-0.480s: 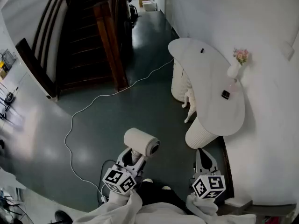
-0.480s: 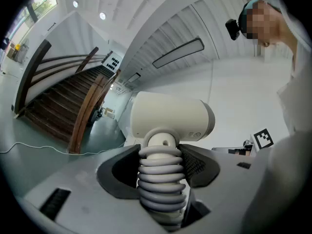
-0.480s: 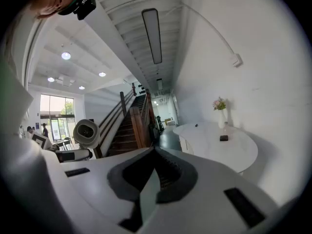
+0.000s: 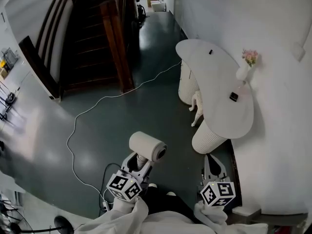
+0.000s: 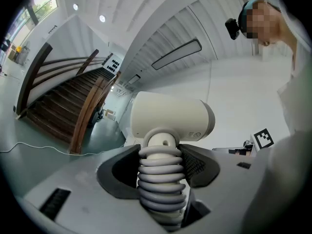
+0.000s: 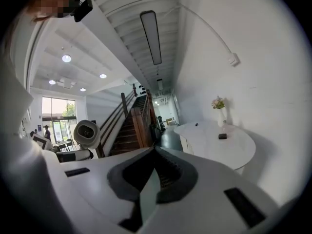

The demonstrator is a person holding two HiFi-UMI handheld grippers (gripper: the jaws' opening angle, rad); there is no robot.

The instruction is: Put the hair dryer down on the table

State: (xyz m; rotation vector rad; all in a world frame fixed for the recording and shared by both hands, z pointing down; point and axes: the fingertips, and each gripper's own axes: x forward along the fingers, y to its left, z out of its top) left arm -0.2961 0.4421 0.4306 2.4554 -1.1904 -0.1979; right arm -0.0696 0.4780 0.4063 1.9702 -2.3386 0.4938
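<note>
Your left gripper (image 4: 138,165) clamps hair dryer (image 4: 146,146) handle upright, barrel crosswise, pointing right; your right gripper (image 4: 213,166) closed, empty

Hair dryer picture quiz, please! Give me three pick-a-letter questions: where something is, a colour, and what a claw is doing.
1. Where does the white vase stand?
A) the floor
B) the white curved table
C) the stairs

2. What colour are the vase's flowers?
A) pink
B) blue
C) black

3. What is the left claw doing?
A) hanging open, empty
B) gripping the vase
C) gripping the cream hair dryer

Answers:
1 B: it sits at the tabletop's wall edge.
2 A: the head view shows pink blooms.
3 C: the claw clamps the dryer's grey ribbed handle.
</note>
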